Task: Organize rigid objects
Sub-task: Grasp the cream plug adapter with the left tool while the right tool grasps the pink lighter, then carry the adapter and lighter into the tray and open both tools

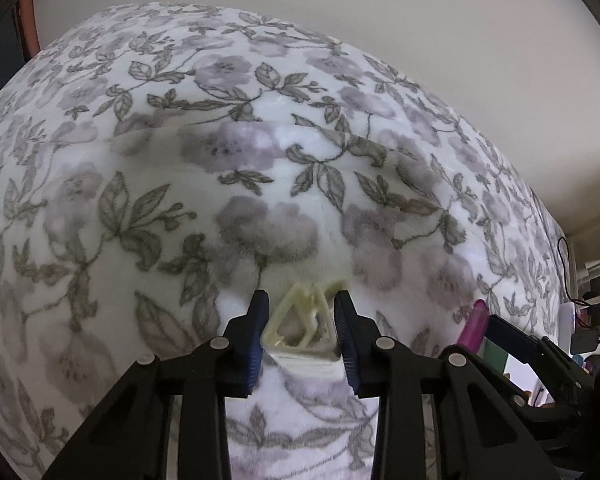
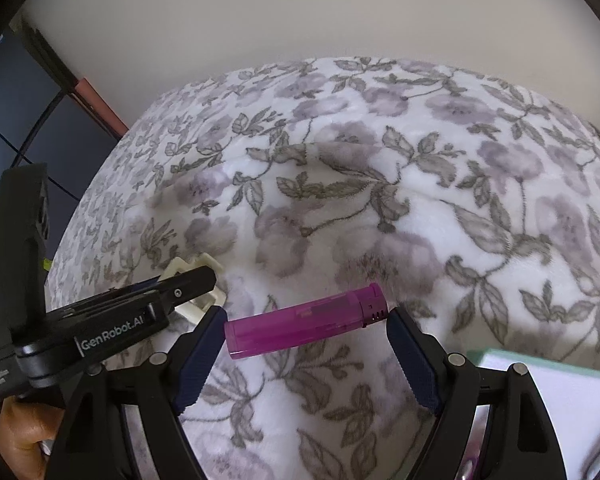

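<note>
My left gripper [image 1: 302, 312] is shut on a cream plastic clip [image 1: 300, 330], with both pads against its sides, just above the floral blanket [image 1: 260, 160]. The clip also shows in the right wrist view [image 2: 198, 280], partly hidden by the left gripper [image 2: 180, 288]. My right gripper [image 2: 306, 322] is open around a purple lighter [image 2: 306, 322] that lies crosswise on the blanket [image 2: 380, 200]; its two ends sit close to the pads, and I cannot tell if they touch. The lighter's tip shows at the right in the left wrist view [image 1: 475, 326].
A white pad with a green edge [image 2: 540, 364] lies at the lower right of the blanket. A plain wall [image 2: 300, 12] stands behind the bed. Dark furniture [image 2: 20, 112] is at the far left. Cables and small items [image 1: 588, 312] sit beside the bed.
</note>
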